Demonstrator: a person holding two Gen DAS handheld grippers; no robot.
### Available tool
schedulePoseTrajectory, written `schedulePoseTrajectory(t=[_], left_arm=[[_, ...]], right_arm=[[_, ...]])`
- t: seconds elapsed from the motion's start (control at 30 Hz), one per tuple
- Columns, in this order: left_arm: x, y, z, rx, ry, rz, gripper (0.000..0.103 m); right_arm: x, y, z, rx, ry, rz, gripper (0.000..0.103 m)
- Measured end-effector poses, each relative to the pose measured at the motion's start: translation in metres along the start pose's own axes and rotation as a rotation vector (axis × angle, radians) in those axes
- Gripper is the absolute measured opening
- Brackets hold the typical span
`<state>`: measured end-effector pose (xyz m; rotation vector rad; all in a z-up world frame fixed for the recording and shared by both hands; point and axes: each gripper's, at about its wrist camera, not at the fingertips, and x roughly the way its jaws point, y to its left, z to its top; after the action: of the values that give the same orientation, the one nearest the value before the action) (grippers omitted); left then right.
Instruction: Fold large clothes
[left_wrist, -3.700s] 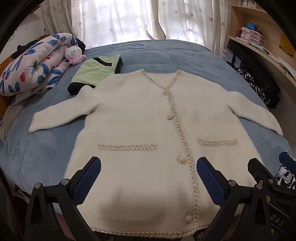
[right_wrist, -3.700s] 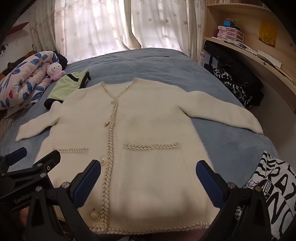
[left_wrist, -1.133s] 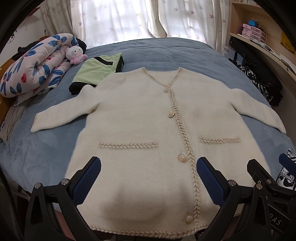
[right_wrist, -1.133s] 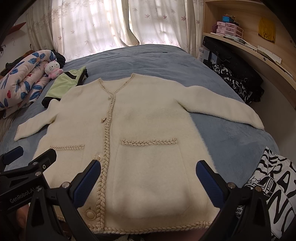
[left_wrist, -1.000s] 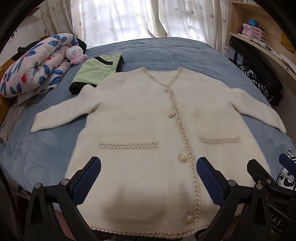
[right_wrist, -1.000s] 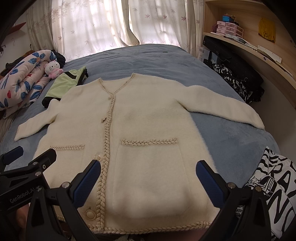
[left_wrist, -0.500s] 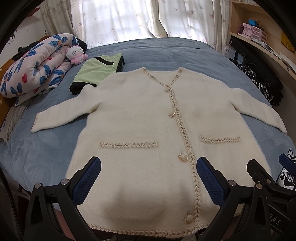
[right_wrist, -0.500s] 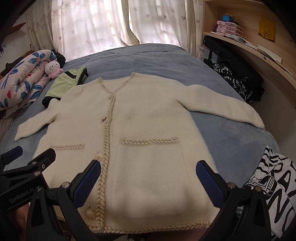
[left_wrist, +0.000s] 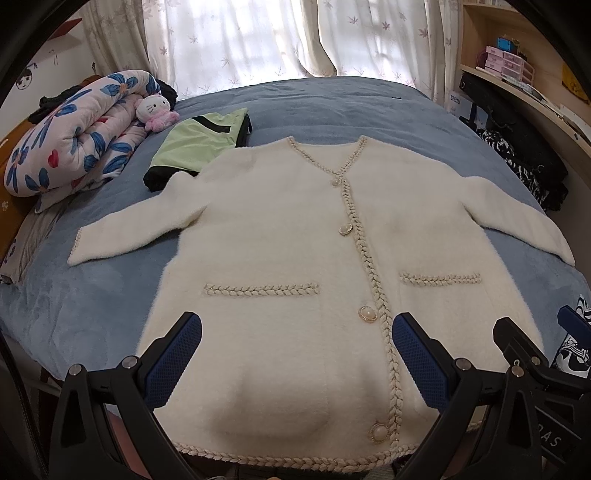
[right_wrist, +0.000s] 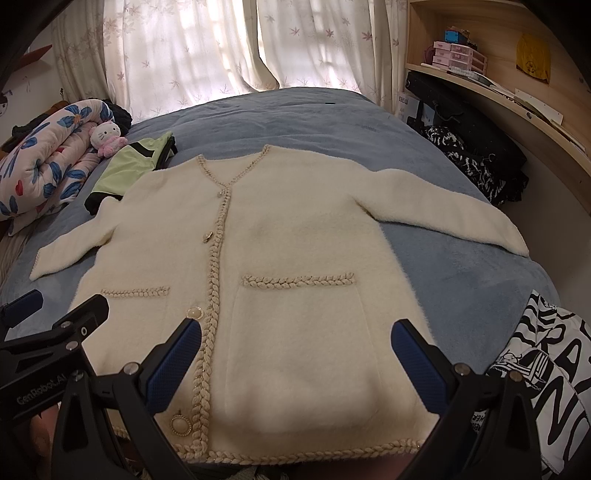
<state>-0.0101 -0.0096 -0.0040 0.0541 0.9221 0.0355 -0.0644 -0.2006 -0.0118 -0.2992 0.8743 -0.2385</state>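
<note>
The fluffy cream cardigan with braided trim (left_wrist: 295, 258) lies flat mid-frame on the blue bed (left_wrist: 351, 103). Left gripper (left_wrist: 295, 354) and right gripper (right_wrist: 295, 354) gape empty. Thick fuzz might slip, maybe spoiling folds.

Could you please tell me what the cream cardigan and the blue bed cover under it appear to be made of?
The cream cardigan looks like a fuzzy, plush knit: its edges are soft and hazy, with braided cord trim and pearly buttons. The blue bed cover seems to be fleece or velvety plush, matte with brushed shading.

Cream cardigan (left_wrist: 280, 236), blue blanket (left_wrist: 92, 295)
</note>
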Motion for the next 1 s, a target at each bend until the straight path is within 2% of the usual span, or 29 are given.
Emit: schedulePoseTrajectory(t=[0.53, 0.8, 1.0], left_arm=[[-0.002, -0.005, 0.008, 0.013, 0.02, -0.007, 0.102], [-0.012, -0.014, 0.022, 0.035, -0.018, -0.03, 0.102], [-0.027, -0.026, 0.047, 0.055, -0.086, -0.036, 0.102]], right_arm=[[-0.006, 0.003, 0.005, -0.004, -0.016, -0.01, 0.103], [-0.015, -0.009, 0.026, -0.002, -0.037, -0.024, 0.103], [-0.033, -0.02, 0.051, -0.023, -0.056, -0.007, 0.103]])
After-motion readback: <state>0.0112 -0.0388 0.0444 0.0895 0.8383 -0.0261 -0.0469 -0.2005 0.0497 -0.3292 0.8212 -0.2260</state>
